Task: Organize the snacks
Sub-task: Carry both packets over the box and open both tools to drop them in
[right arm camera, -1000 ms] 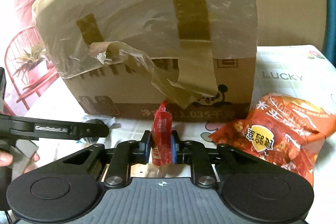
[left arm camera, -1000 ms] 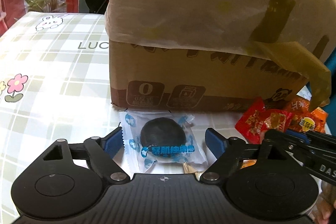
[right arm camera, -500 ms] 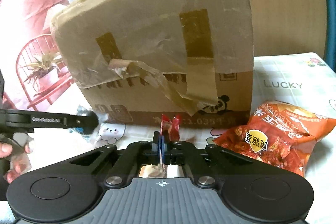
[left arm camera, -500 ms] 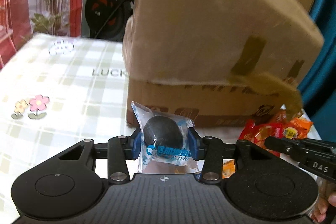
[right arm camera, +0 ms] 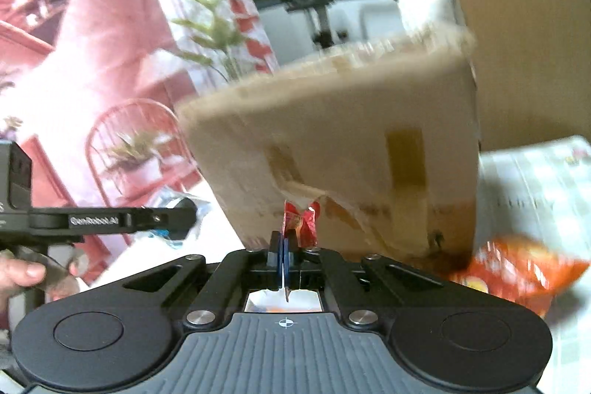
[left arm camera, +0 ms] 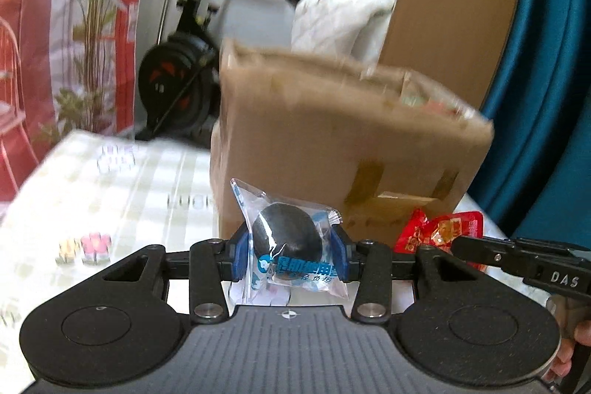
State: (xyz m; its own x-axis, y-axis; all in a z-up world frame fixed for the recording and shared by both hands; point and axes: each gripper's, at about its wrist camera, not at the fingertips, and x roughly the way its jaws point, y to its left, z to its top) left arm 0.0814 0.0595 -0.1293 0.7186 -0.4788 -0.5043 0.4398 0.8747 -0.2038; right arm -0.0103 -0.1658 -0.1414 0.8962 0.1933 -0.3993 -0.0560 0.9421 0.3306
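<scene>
The left gripper (left arm camera: 290,252) has its blue pads pressed against both sides of a clear snack packet (left arm camera: 288,246) with blue print and a dark round piece inside, held clear above the checked tablecloth (left arm camera: 110,194). The right gripper (right arm camera: 283,255) is fully closed on the thin edge of a small red snack packet (right arm camera: 301,220), which sticks up from between the pads. Just beyond both stands a taped cardboard box (left arm camera: 332,143) — its top is open, and something pale and reddish shows at the far right rim, too blurred to name. On the table right of the box, near its corner, lies an orange snack bag (right arm camera: 517,268).
</scene>
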